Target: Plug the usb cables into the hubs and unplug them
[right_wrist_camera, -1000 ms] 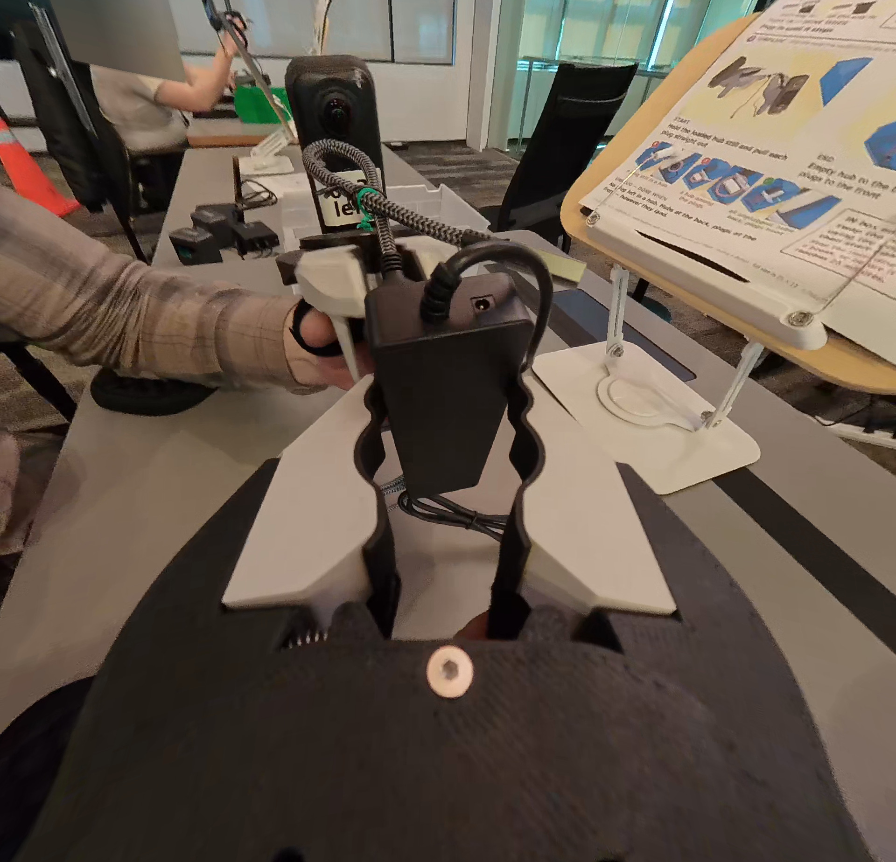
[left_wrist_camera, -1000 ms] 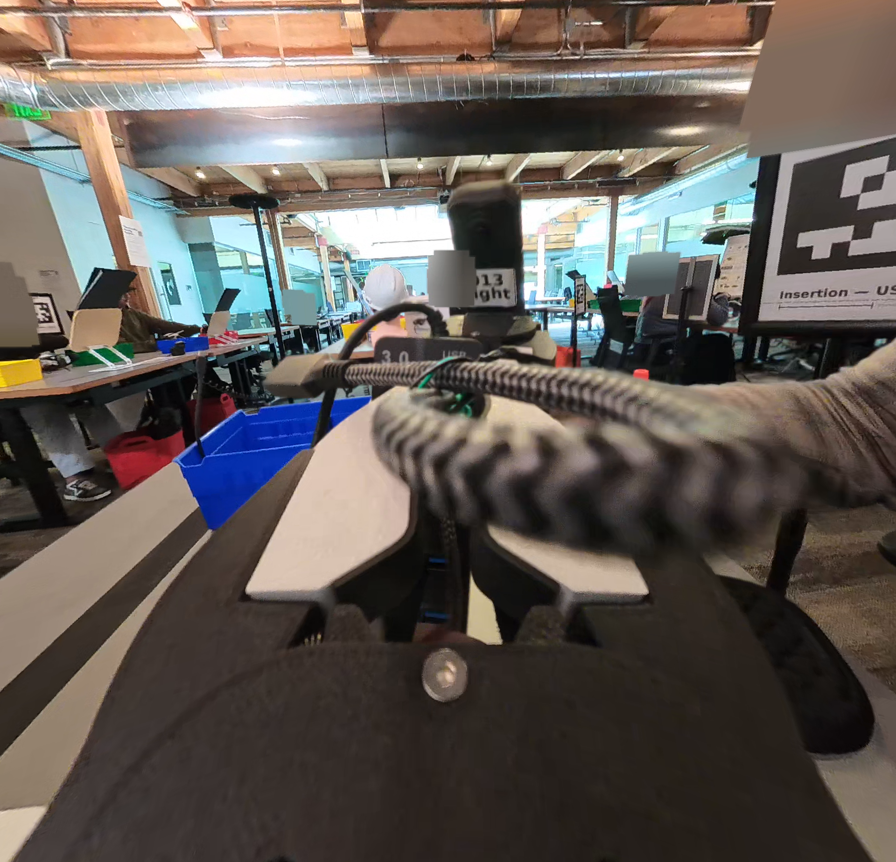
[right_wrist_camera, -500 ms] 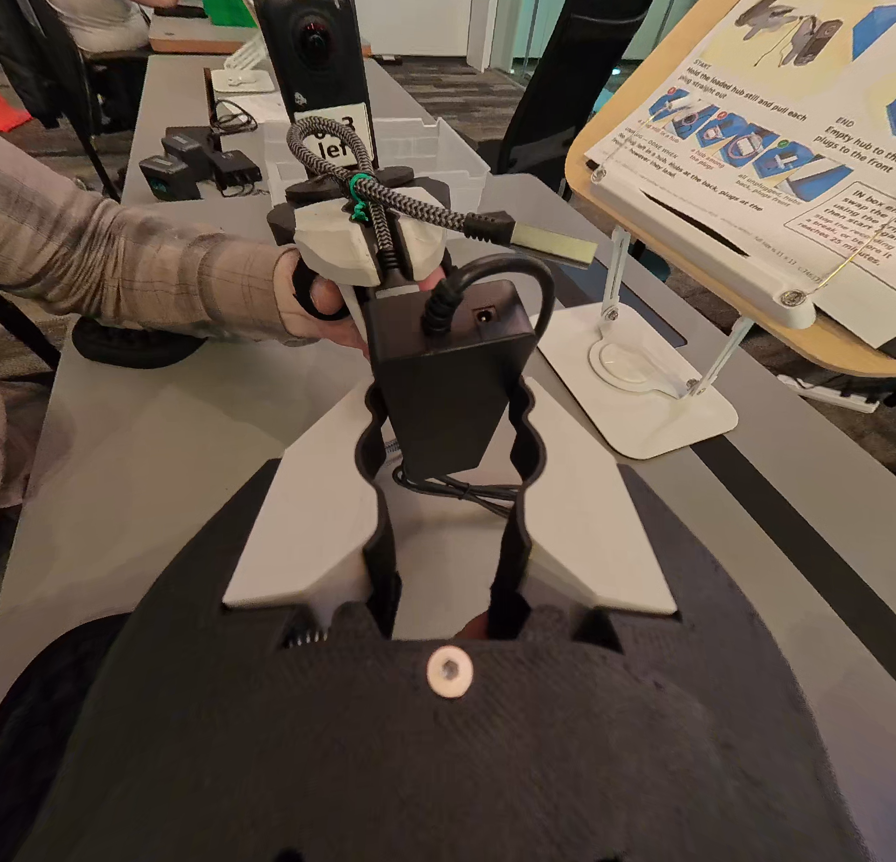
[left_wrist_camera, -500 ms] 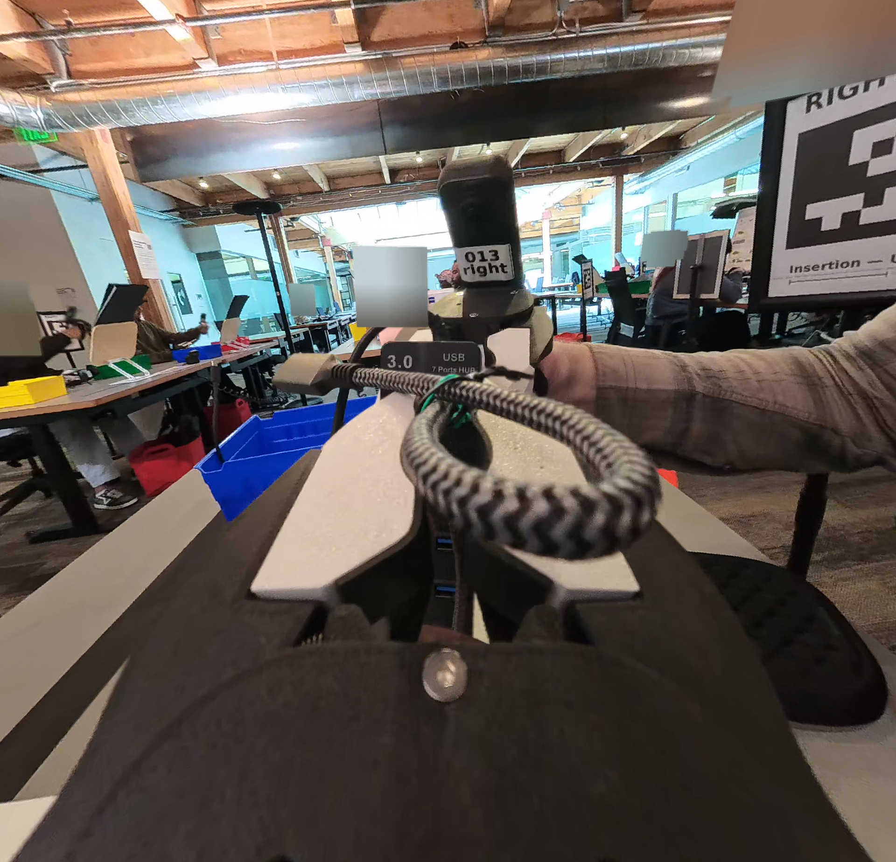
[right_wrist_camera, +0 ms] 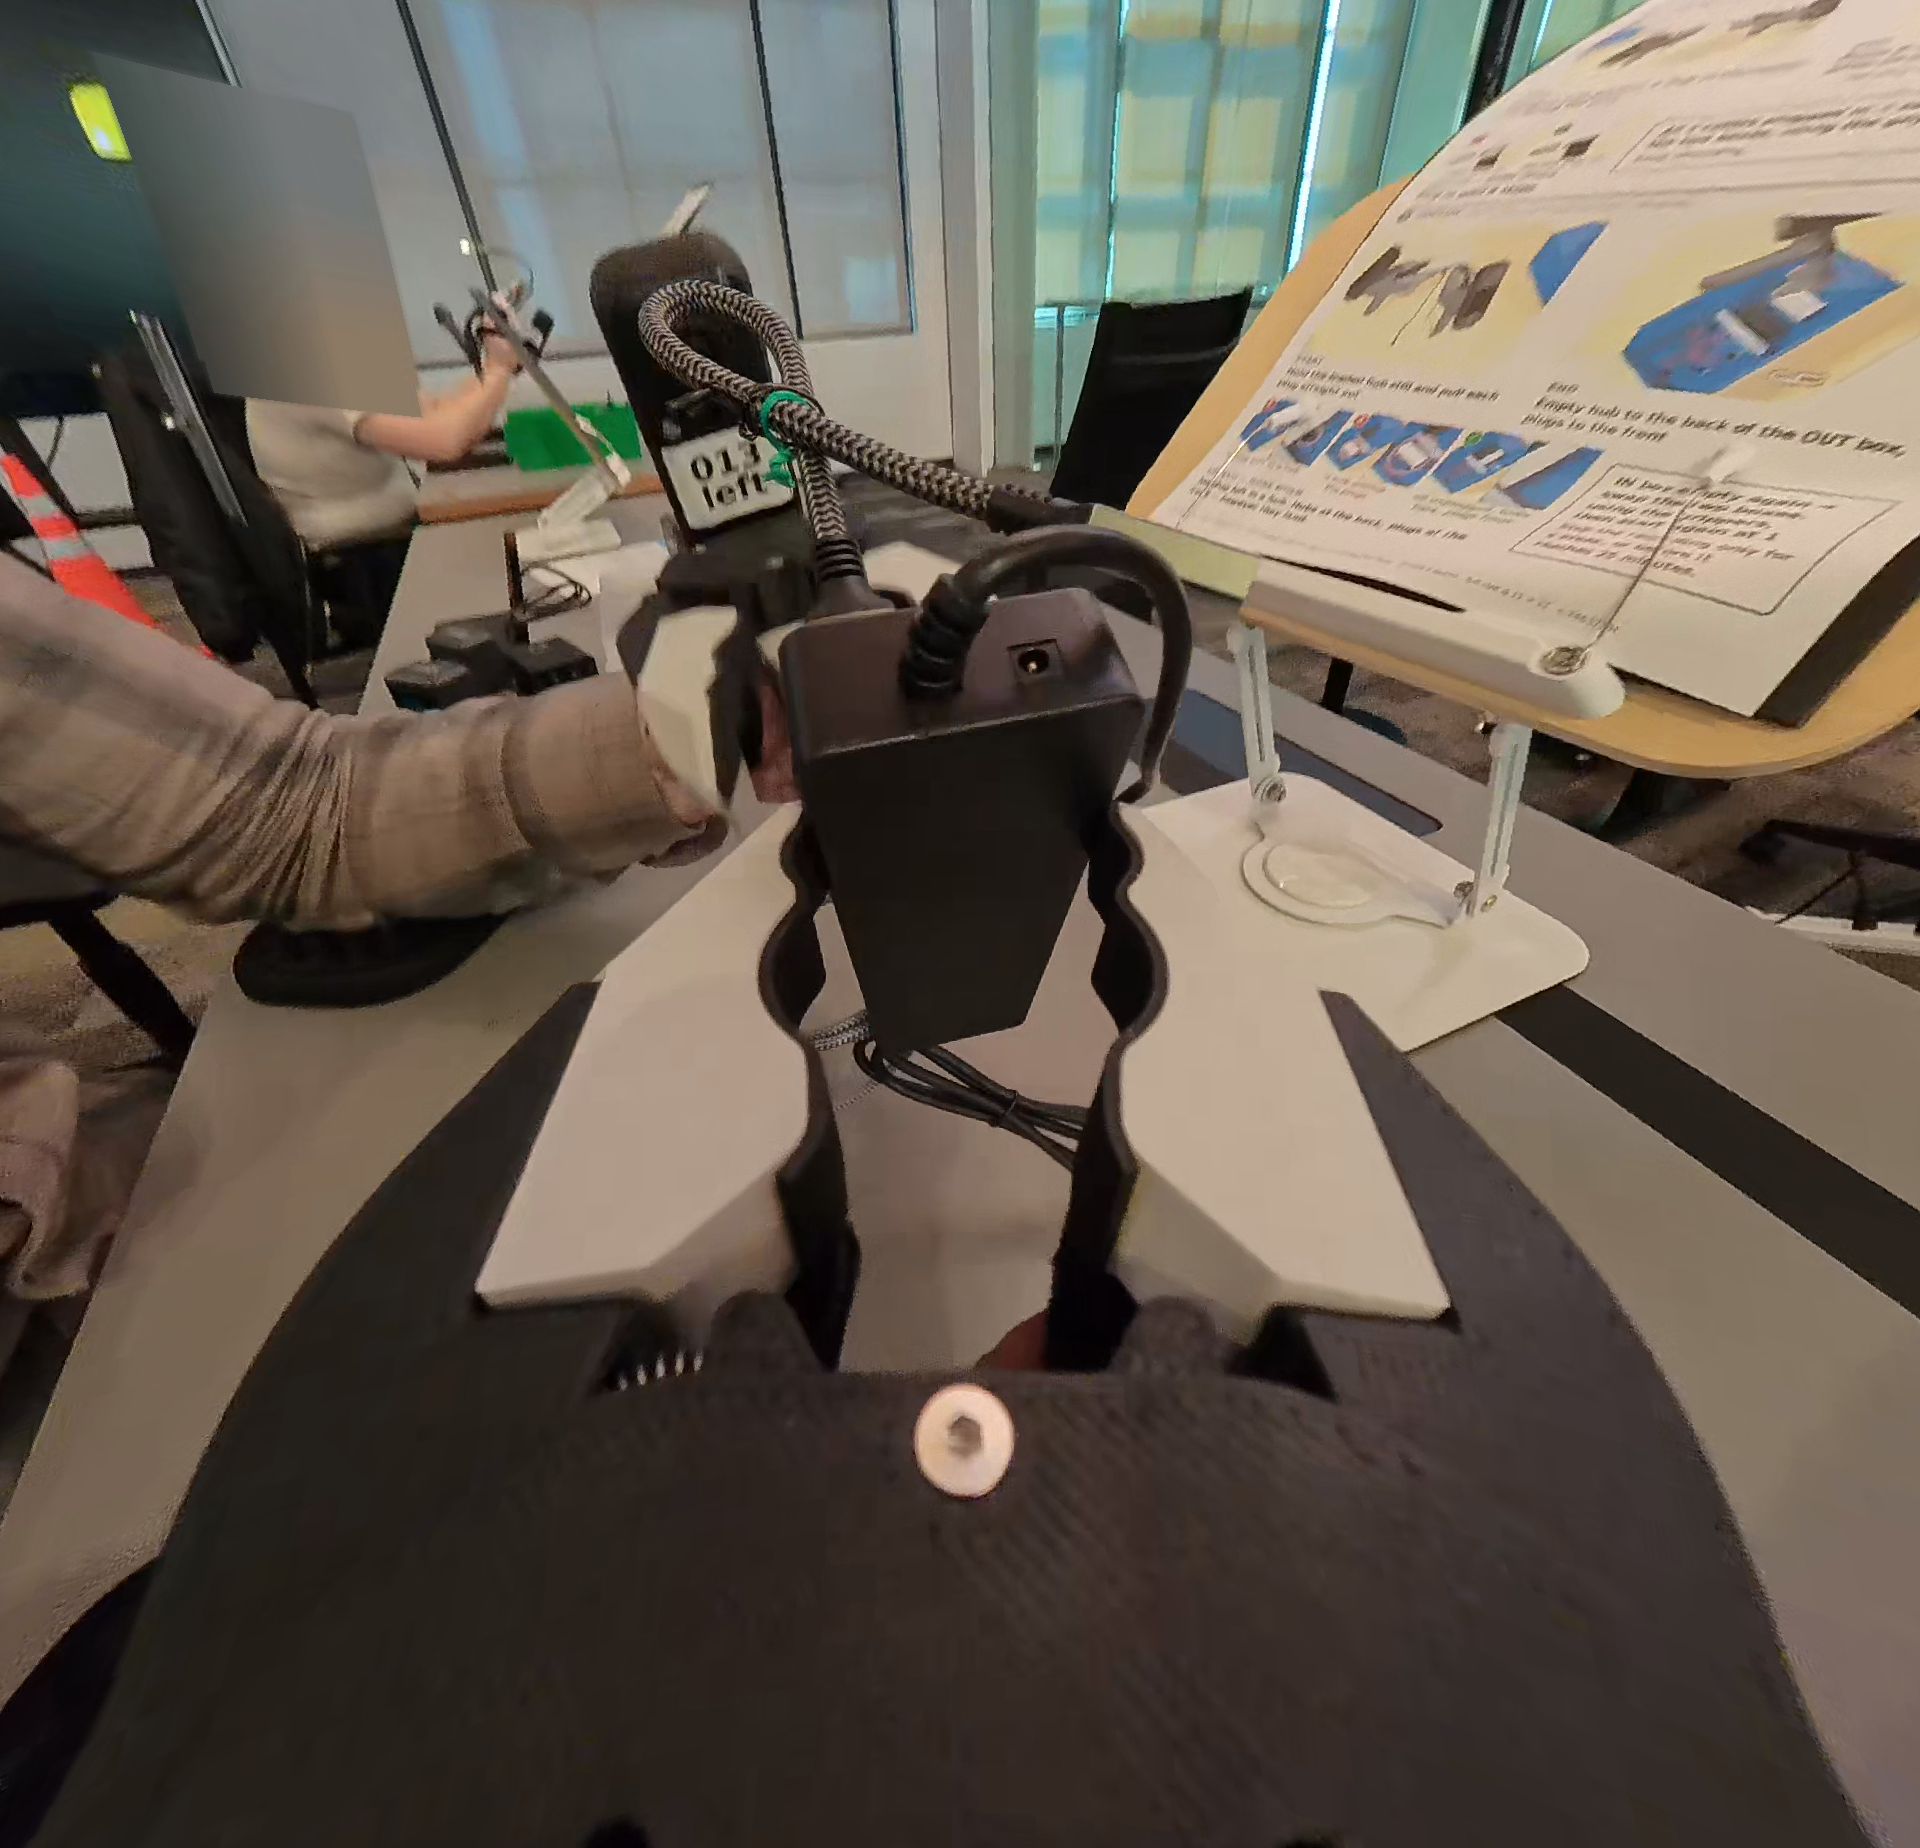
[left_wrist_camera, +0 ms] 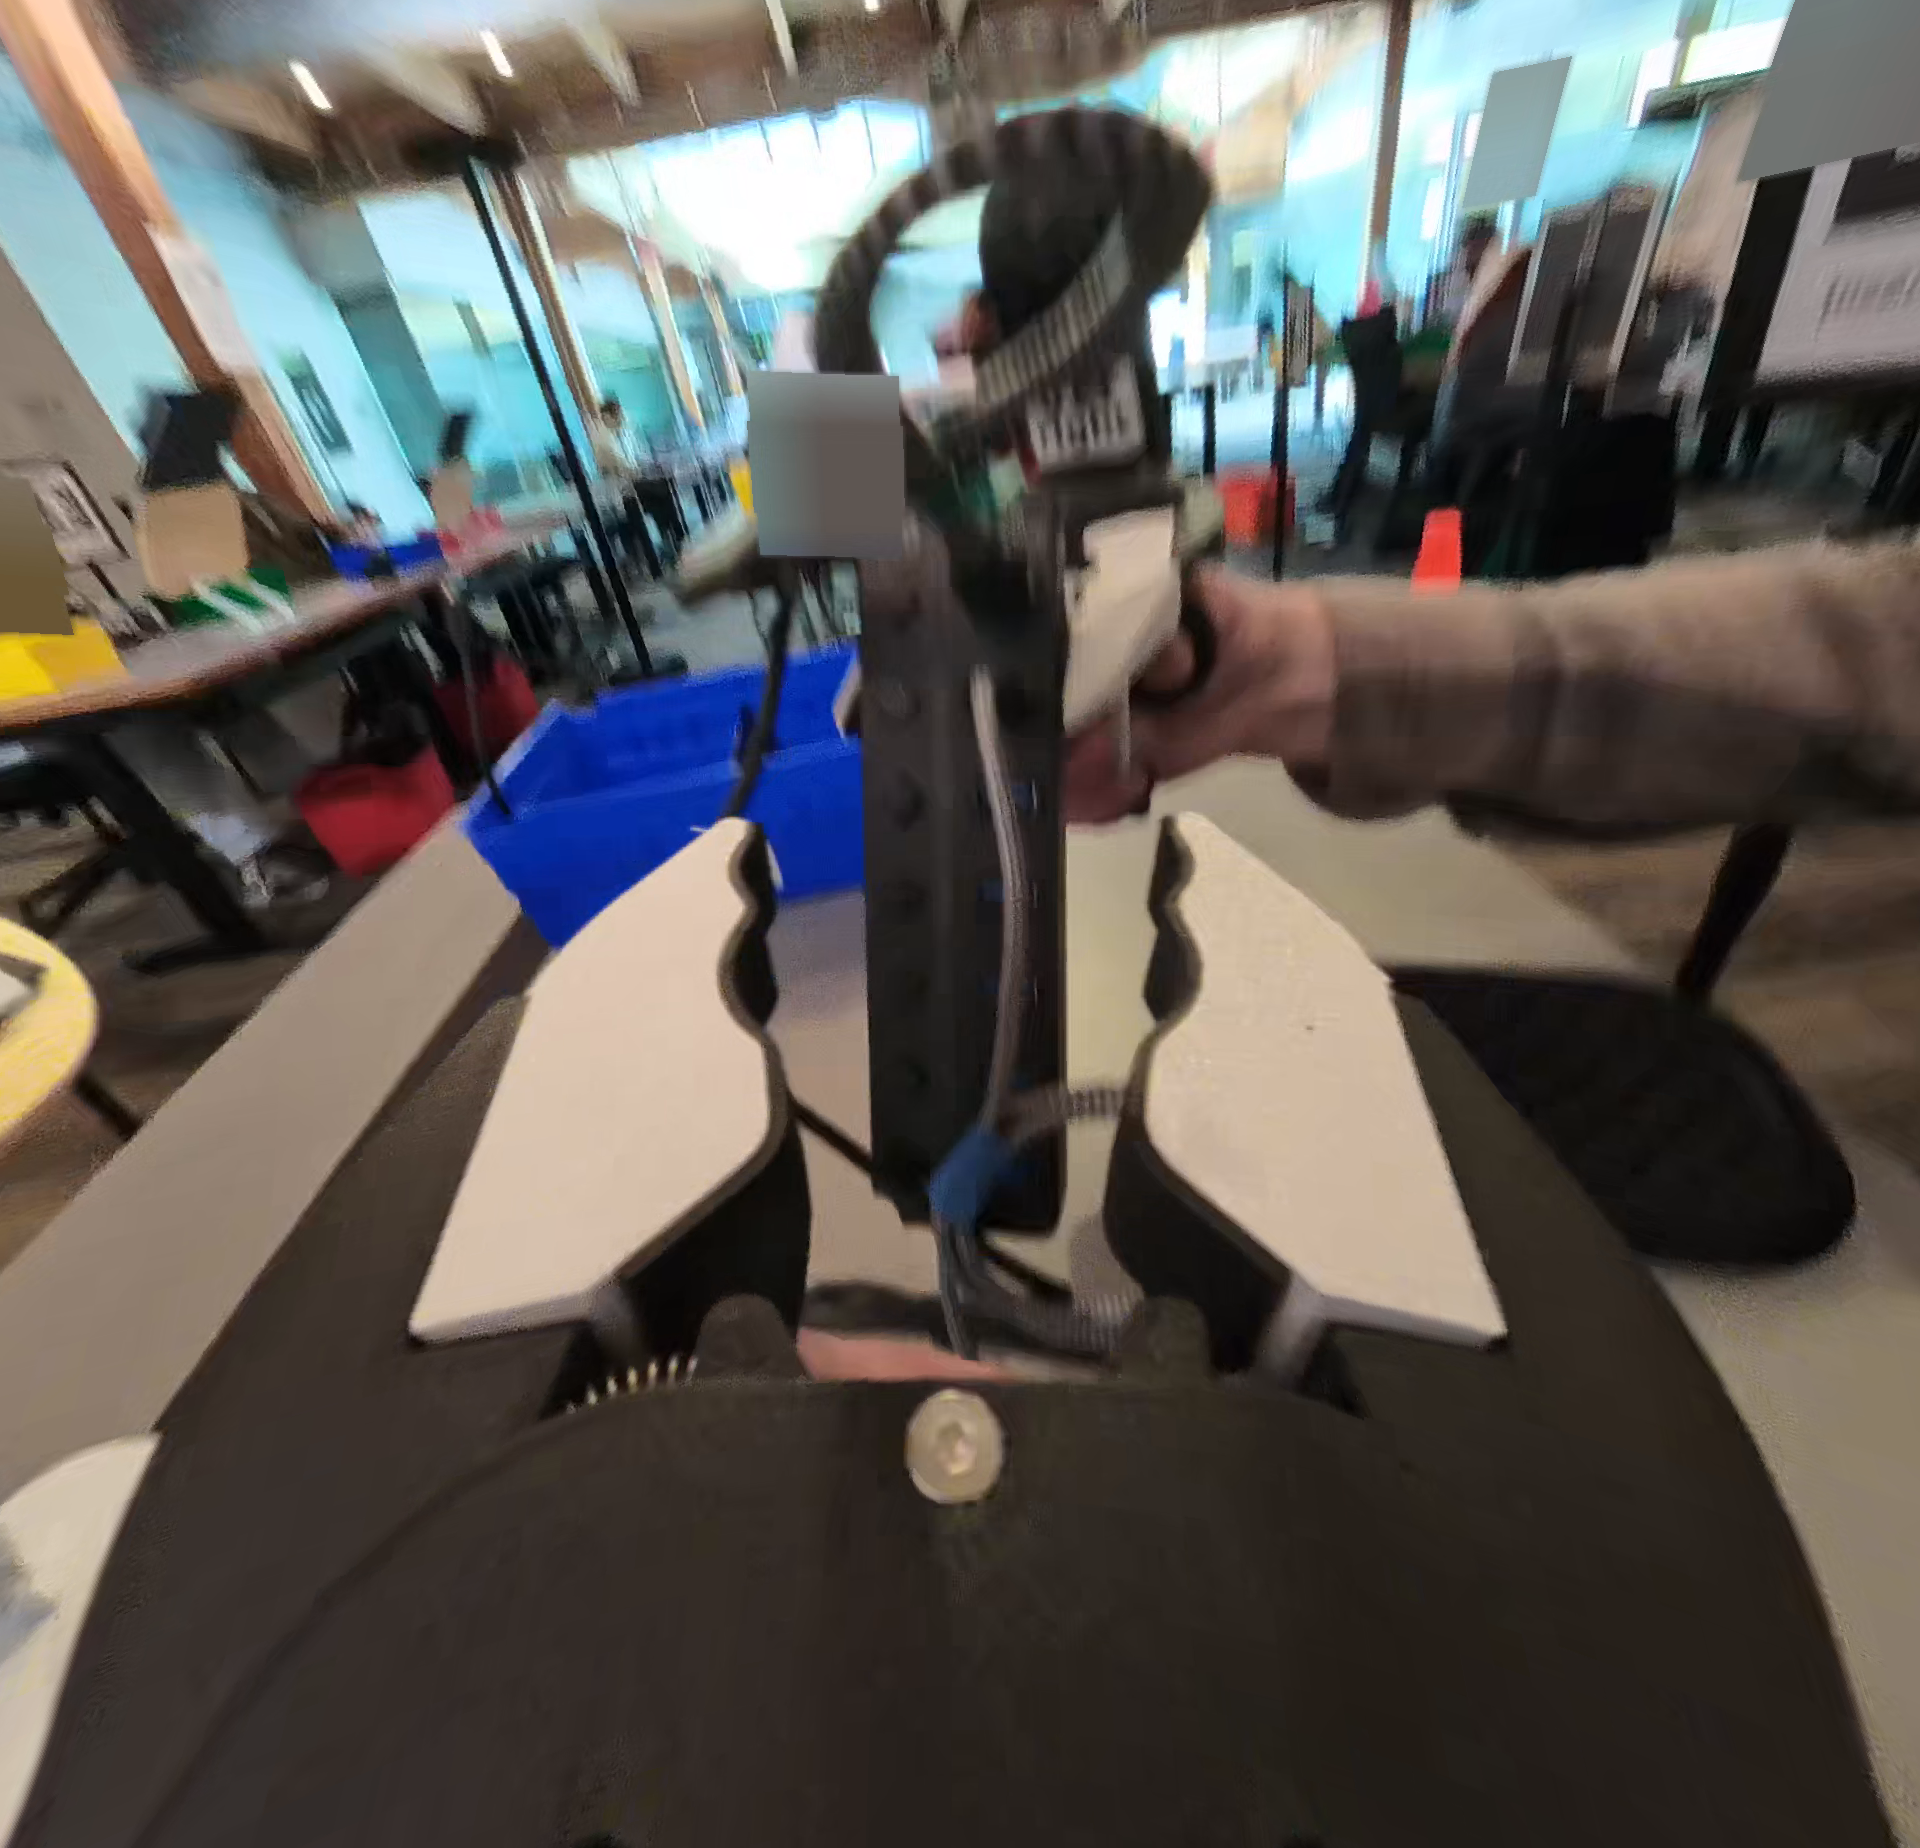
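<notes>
The right tool [right_wrist_camera: 956,925] clamps the hub [right_wrist_camera: 951,801] upright, steadying its ports, while the left tool [left_wrist_camera: 961,894] stands wide open around it, the braided cable [right_wrist_camera: 790,416] looping at twelve o'clock.

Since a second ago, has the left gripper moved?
Yes. The left gripper has tipped downward and its jaws have opened: in its own view the blue bin now sits higher in frame.

We count two hand-held grippers, left [left_wrist_camera: 961,951] and right [right_wrist_camera: 956,925]; one black hub [right_wrist_camera: 951,811]; one braided cable [right_wrist_camera: 831,442]; one blue bin [left_wrist_camera: 644,790] at ten o'clock; one document stand [right_wrist_camera: 1455,655] at two o'clock.
</notes>
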Available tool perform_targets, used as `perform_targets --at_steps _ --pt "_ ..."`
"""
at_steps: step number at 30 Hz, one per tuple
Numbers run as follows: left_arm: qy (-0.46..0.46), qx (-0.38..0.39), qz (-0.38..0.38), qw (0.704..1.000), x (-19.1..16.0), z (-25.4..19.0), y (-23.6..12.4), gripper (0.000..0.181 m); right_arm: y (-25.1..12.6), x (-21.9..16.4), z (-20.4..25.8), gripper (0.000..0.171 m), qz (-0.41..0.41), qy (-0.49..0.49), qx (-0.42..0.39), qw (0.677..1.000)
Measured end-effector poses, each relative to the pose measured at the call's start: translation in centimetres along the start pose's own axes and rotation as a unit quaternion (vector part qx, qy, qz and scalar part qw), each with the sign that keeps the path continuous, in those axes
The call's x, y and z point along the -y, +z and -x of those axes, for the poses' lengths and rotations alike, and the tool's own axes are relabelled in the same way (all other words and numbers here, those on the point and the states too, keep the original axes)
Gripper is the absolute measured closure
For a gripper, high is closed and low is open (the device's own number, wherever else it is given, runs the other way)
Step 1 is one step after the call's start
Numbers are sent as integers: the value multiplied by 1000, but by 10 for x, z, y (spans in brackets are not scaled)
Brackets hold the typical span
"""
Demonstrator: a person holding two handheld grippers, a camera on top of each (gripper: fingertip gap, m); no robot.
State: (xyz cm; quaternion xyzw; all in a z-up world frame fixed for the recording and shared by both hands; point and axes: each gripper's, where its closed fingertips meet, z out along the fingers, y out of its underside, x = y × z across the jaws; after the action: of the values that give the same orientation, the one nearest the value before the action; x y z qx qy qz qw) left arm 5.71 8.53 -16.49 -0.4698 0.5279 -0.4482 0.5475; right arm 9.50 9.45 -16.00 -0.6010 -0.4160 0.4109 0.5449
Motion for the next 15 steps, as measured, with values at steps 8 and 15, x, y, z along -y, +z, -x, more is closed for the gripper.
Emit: perform_targets --at_steps 8,15 --pt "93 35 166 981 -65 -3 29 100 11 8 9 122 -45 -1 9 999" --pt "104 34 178 978 -73 -4 30 121 16 5 12 122 -45 -10 23 999"
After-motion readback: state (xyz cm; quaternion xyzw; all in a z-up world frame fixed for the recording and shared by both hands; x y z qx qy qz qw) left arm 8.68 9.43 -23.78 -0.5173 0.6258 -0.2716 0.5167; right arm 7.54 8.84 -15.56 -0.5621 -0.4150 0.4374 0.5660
